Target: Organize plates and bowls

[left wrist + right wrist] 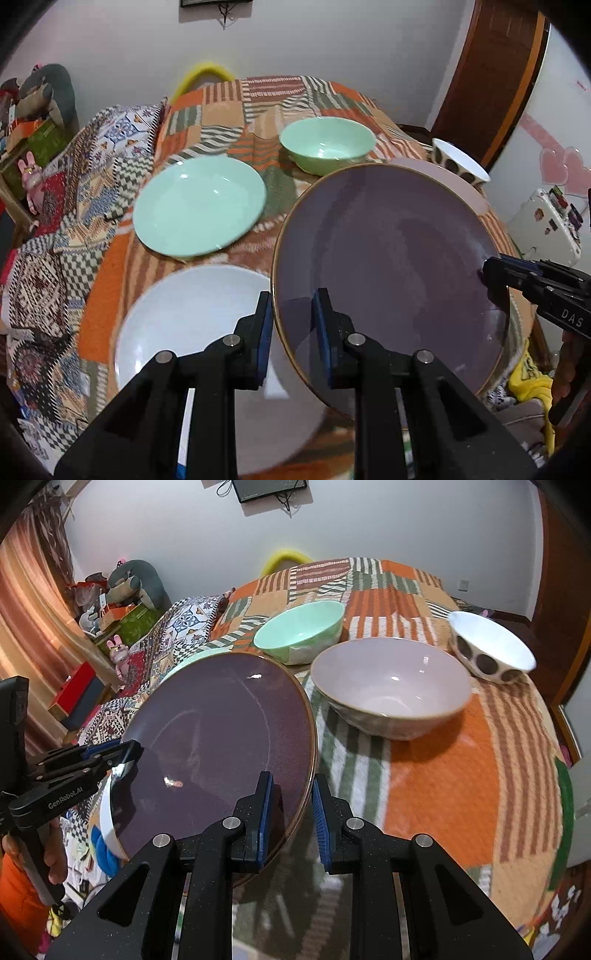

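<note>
A large purple plate with a gold rim is held tilted above the table, gripped at opposite edges. My left gripper is shut on its left rim. My right gripper is shut on its right rim and shows at the right of the left wrist view. In the right wrist view the plate hangs over a white plate. That white plate lies under my left gripper. A mint plate, a mint bowl, a lilac bowl and a white dotted bowl stand on the table.
The table wears a patchwork cloth in orange, green and beige. A patterned chair or cushion stands at the left. Boxes and toys sit at the far left. A fridge and door stand at the right.
</note>
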Available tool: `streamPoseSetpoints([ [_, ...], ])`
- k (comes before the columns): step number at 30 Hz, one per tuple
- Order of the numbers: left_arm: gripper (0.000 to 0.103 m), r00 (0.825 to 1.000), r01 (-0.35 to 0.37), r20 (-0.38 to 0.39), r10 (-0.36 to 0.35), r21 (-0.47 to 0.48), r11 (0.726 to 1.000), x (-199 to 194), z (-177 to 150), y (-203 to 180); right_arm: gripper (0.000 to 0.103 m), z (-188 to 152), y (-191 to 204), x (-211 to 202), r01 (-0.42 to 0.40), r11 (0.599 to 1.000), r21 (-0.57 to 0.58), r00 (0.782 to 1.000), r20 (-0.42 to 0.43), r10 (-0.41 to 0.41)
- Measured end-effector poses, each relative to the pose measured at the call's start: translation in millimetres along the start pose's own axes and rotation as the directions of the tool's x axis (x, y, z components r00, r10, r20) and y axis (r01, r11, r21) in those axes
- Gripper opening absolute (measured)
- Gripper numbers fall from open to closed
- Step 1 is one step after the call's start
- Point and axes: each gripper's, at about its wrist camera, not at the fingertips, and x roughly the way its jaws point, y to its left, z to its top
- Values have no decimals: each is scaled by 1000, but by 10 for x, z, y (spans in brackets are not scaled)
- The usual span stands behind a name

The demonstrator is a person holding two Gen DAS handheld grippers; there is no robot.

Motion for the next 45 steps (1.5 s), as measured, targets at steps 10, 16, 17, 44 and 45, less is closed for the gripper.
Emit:
streamPoseSetpoints([
  [10, 22, 999, 16, -51, -13, 63, 998, 52, -221, -421, 19, -260, -254, -152, 29, 998, 49, 1000, -10, -28],
  [16, 22, 996, 25, -89, -17, 82, 996, 185, -262, -583, 19, -410, -431, -185, 41, 995, 87, 999, -20, -39],
  [17, 22, 995, 25, -96, -17, 87, 996, 211, -269, -608, 19, -420, -458, -172, 44, 995, 91, 999, -23, -42],
  [44, 26, 990, -11, -133, 36, 188, 982, 512, -272, -778, 23, -529, -635, 39, 87, 993, 81, 993, -92, -80],
  [45, 26, 990, -11, -136, 38, 193, 981, 504, -276, -778, 24, -523, -631, 30, 97, 992, 77, 992, -93, -89],
])
